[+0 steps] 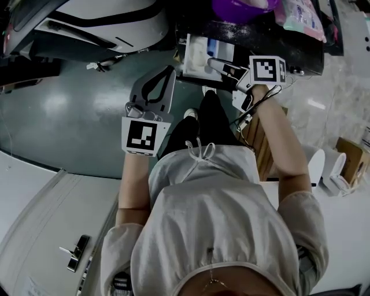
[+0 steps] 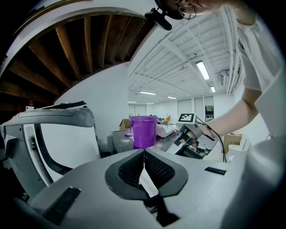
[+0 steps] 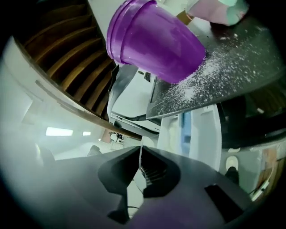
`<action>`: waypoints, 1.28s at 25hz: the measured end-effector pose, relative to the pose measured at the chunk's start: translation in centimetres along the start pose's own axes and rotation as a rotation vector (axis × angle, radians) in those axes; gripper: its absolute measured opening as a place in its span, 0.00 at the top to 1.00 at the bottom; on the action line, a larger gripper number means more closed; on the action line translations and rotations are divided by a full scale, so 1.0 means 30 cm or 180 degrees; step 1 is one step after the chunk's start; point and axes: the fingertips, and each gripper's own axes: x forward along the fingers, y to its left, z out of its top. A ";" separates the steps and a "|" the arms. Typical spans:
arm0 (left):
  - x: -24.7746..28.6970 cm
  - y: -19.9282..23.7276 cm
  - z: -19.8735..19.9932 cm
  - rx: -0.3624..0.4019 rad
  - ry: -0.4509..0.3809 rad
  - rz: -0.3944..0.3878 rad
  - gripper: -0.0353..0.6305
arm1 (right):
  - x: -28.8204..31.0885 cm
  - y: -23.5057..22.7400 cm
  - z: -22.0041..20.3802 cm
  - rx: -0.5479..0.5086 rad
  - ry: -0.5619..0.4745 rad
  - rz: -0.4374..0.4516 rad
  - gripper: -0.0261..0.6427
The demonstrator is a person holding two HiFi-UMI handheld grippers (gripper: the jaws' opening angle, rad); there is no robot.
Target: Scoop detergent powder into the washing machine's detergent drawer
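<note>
Left claw [image 2: 144, 153] and right claw [image 3: 140, 150] both pinched together, empty; tub [image 3: 152, 40] at right claw's 12 o'clock, nearer it.

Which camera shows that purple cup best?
The right gripper view: the purple cup fills its top, close and sharp. The left gripper view shows the cup whole but small; the head view catches only its edge.

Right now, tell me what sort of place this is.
Probably a lab or workshop hall with a laundry set-up, not a home: an open detergent drawer, a purple cup on a powder-dusted top, and strip lights across a wide white ceiling.
</note>
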 end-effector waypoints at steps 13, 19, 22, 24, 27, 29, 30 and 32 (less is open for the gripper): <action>-0.021 -0.022 -0.045 -0.0033 -0.0006 -0.0014 0.91 | 0.107 -0.087 0.030 -0.1873 0.0439 -0.0940 0.94; -0.036 -0.007 -0.056 -0.0053 -0.0026 0.0027 0.91 | 0.139 -0.086 0.042 -0.2893 0.0550 -0.1393 0.94; -0.042 -0.003 -0.054 -0.0066 -0.0045 0.0042 0.91 | 0.150 -0.082 0.040 -0.3274 0.0590 -0.1550 0.94; -0.046 -0.003 -0.057 -0.0076 -0.0049 0.0040 0.91 | 0.159 -0.076 0.031 -0.3450 0.0632 -0.1618 0.94; -0.052 -0.001 -0.062 -0.0070 -0.0044 0.0048 0.91 | 0.166 -0.064 0.019 -0.3725 0.0693 -0.1738 0.94; -0.058 0.004 -0.059 -0.0070 -0.0056 0.0059 0.91 | 0.169 -0.059 0.023 -0.3965 0.0696 -0.1844 0.94; -0.060 0.008 -0.058 -0.0062 -0.0069 0.0063 0.91 | 0.171 -0.055 0.026 -0.4093 0.0694 -0.1903 0.94; -0.065 0.014 -0.055 -0.0004 -0.0129 0.0065 0.91 | 0.172 -0.048 0.033 -0.4362 0.0687 -0.2037 0.94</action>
